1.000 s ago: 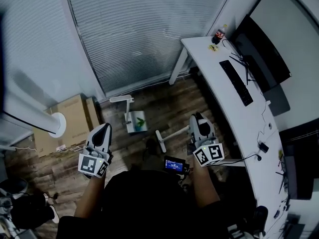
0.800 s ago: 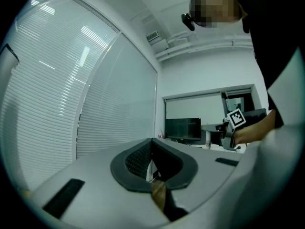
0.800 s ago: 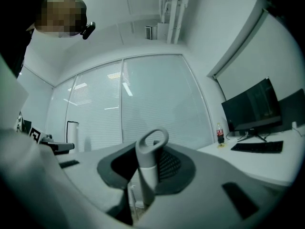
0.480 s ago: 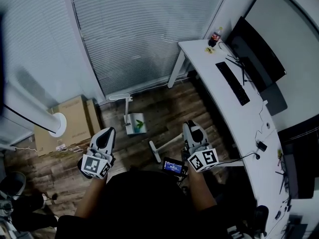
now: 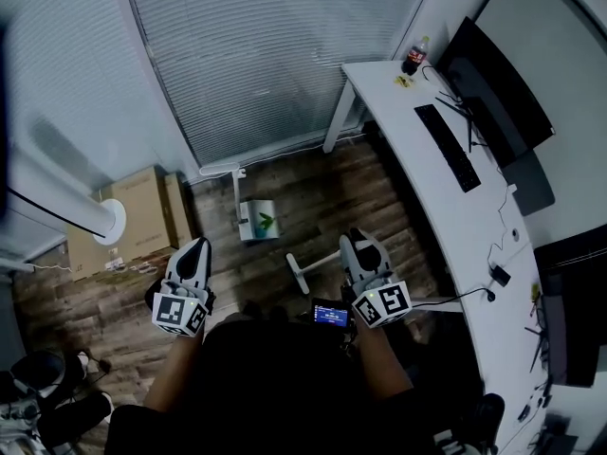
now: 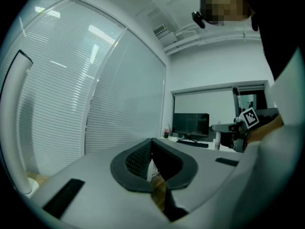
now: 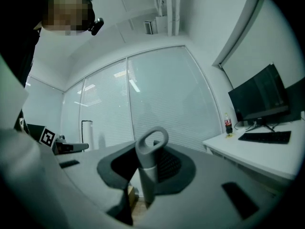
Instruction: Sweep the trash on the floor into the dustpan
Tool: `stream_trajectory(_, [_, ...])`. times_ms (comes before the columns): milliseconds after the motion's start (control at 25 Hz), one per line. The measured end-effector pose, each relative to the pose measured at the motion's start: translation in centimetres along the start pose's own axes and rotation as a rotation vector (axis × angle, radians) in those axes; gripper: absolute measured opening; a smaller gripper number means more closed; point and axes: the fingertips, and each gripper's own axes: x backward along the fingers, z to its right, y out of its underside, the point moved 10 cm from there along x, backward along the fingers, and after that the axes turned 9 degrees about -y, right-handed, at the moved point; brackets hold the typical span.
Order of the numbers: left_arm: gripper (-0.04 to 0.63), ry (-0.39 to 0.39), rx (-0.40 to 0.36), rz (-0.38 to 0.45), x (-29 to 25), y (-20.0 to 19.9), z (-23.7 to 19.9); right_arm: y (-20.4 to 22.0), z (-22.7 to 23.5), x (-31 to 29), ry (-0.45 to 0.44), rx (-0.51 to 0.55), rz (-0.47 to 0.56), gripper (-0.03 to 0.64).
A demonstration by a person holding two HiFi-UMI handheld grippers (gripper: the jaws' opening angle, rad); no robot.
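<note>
A white dustpan [image 5: 258,220] with a green mark on it stands on the wooden floor, its long handle [image 5: 234,186] upright. To its right the white broom head [image 5: 299,274] rests on the floor. My right gripper [image 5: 353,243] is shut on the broom's grey handle [image 7: 148,163], whose looped top pokes up between the jaws in the right gripper view. My left gripper [image 5: 197,245] hangs left of the dustpan, shut with nothing in it [image 6: 151,147]. I cannot make out loose trash on the floor.
A white desk [image 5: 446,197] curves along the right with a keyboard [image 5: 447,147], monitor [image 5: 498,88] and cola bottle [image 5: 413,57]. A cardboard box [image 5: 142,216] and white pillar [image 5: 66,214] stand at left. Blinds fill the far wall. A chair base [image 5: 38,387] sits bottom left.
Both grippers have sunk a little and shifted together across the floor. The broom head has moved slightly with the right gripper. Neither gripper's jaws have changed.
</note>
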Motion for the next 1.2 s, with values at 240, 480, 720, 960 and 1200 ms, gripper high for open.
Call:
stream_trajectory(240, [-0.006, 0.003, -0.014, -0.032, 1.0, 0.8, 1.2, 0.7, 0.2, 1.2, -0.019, 0.031, -0.016, 0.084])
stream_trajectory(480, [-0.006, 0.034, -0.036, -0.04, 0.9, 0.7, 2.7, 0.8, 1.5, 2.4, -0.017, 0.043, -0.039, 0.083])
stream_trajectory(720, [-0.005, 0.065, -0.055, -0.054, 0.6, 0.6, 3.3, 1.5, 2.2, 2.8, -0.012, 0.022, -0.051, 0.083])
stream_trajectory(960, [-0.005, 0.085, -0.055, -0.079, 0.3, 0.8, 4.1, 2.2, 3.1, 2.9, -0.02, 0.006, -0.063, 0.083])
stream_trajectory(1200, [-0.006, 0.11, -0.068, -0.095, -0.2, 1.2, 4.8, 1.8, 3.8, 2.8, -0.034, -0.012, -0.066, 0.083])
